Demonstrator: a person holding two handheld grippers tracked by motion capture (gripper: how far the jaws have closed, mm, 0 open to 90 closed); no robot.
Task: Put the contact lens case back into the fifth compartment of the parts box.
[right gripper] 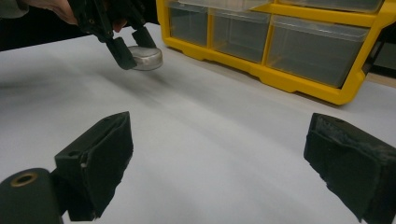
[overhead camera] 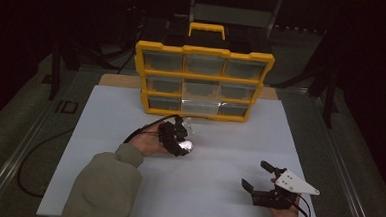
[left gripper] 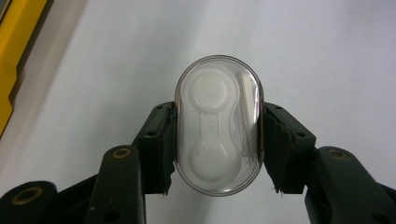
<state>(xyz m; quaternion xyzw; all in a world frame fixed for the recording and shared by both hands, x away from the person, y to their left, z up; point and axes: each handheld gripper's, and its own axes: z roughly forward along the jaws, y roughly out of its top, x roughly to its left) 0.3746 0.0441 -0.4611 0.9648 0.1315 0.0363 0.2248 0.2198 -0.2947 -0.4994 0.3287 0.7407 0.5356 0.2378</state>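
A clear oval contact-lens case (left gripper: 217,125) with a white two-well insert is clamped between the black jaws of my left gripper (left gripper: 217,140), pads pressing on both of its long sides. In the high view that gripper (overhead camera: 181,144) holds the case (overhead camera: 185,146) a little above the white table, in front of the yellow drawer organizer (overhead camera: 202,81). From the right gripper view the case (right gripper: 147,57) hangs in those jaws above the tabletop. My right gripper (overhead camera: 257,176) stands open near the table's front right, nothing between its jaws (right gripper: 219,158).
The organizer holds rows of clear drawers; its bottom middle drawer (overhead camera: 200,108) is pulled out toward me. A black cable (overhead camera: 43,151) trails off the left edge of the white tabletop (overhead camera: 229,140). Dark floor and metal rails surround the table.
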